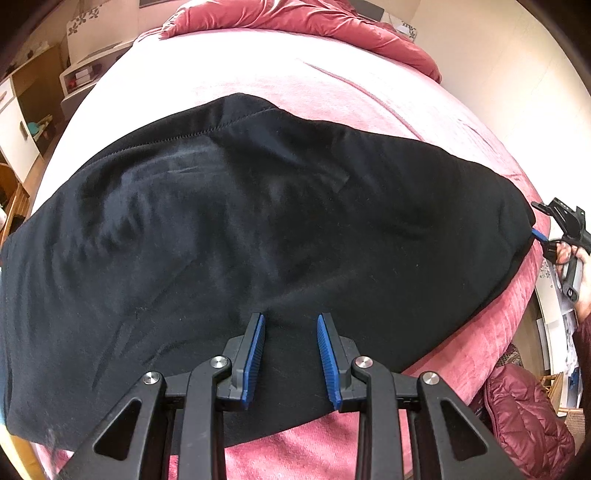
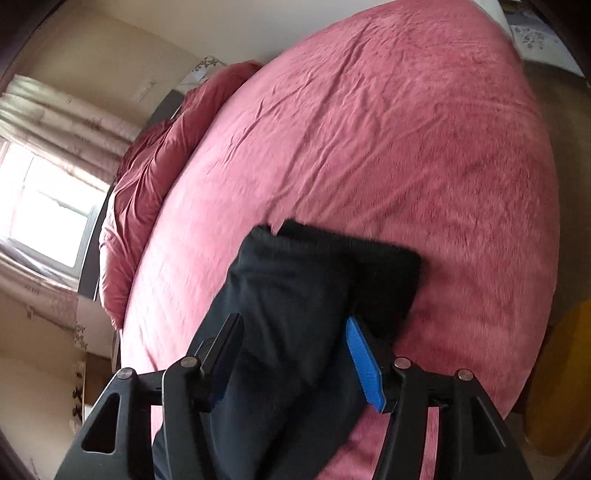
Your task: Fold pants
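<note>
The black pants [image 1: 258, 229] lie spread across the pink bed [image 1: 295, 74]. My left gripper [image 1: 291, 321] is open just above the pants near their front edge, with nothing between its blue pads. My right gripper [image 1: 539, 234] shows at the far right of the left wrist view, at the end of the pants. In the right wrist view the right gripper [image 2: 293, 325] has its jaws apart with the cuffed leg ends of the pants [image 2: 295, 295] lying between them, the fabric passing over the gap.
A rumpled red duvet [image 1: 314, 18] lies at the head of the bed. A quilted maroon jacket [image 1: 524, 406] sits by the bed's right side. Shelves and a cupboard [image 1: 33, 110] stand to the left. A window [image 2: 44, 214] is beyond the bed.
</note>
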Motion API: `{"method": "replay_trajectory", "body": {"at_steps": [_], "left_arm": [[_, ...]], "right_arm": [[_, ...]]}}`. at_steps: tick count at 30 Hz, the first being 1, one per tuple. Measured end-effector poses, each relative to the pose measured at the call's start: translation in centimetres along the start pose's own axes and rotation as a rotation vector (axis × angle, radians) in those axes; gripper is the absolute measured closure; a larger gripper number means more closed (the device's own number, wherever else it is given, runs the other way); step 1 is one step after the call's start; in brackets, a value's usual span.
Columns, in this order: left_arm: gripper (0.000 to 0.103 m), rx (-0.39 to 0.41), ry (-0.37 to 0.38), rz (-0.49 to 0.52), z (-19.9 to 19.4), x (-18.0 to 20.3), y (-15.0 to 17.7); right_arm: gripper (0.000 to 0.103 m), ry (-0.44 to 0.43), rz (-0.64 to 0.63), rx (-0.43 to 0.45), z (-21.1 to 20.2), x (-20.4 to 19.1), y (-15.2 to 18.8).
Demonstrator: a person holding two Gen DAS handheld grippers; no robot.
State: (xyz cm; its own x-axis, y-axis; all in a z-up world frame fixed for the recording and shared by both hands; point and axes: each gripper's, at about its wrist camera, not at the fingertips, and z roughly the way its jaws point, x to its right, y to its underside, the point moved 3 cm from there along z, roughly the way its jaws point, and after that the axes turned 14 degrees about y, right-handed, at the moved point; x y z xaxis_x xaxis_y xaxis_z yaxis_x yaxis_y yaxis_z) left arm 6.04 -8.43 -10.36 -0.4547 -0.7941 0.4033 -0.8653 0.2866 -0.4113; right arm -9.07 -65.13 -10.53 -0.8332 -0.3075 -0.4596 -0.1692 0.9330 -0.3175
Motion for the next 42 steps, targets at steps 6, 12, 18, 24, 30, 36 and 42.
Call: {"method": "replay_trajectory", "body": {"at_steps": [6, 12, 18, 24, 30, 36, 42], "left_arm": [[0.073, 0.004, 0.004, 0.008, -0.1, -0.5, 0.4], [0.073, 0.005, 0.029, 0.014, -0.6, -1.1, 0.7], [0.073, 0.001, 0.055, 0.023, -0.7, -1.5, 0.9], [0.073, -0.003, 0.044, 0.041, -0.9, -1.4, 1.0], [0.073, 0.009, 0.020, 0.024, -1.0, -1.9, 1.5], [0.073, 0.031, 0.035, 0.013, -1.9, -2.7, 2.2], [0.073, 0.044, 0.027, -0.011, -2.5, -3.5, 2.8]], "right_arm": [[0.092, 0.075, -0.076, 0.027, -0.5, -1.3, -1.8], [0.093, -0.010, -0.144, 0.113, -5.8, -2.2, -2.7], [0.093, 0.076, -0.108, 0.060, -4.1, 1.6, -2.4], [0.091, 0.135, -0.074, -0.010, -0.3, 3.4, -2.3], [0.073, 0.160, -0.098, -0.006, -2.1, 3.4, -2.2], [0.072, 0.253, -0.255, 0.088, -6.6, 2.2, -1.6], [0.072, 0.363, -0.496, 0.094, -4.6, -4.0, -0.3]]}}
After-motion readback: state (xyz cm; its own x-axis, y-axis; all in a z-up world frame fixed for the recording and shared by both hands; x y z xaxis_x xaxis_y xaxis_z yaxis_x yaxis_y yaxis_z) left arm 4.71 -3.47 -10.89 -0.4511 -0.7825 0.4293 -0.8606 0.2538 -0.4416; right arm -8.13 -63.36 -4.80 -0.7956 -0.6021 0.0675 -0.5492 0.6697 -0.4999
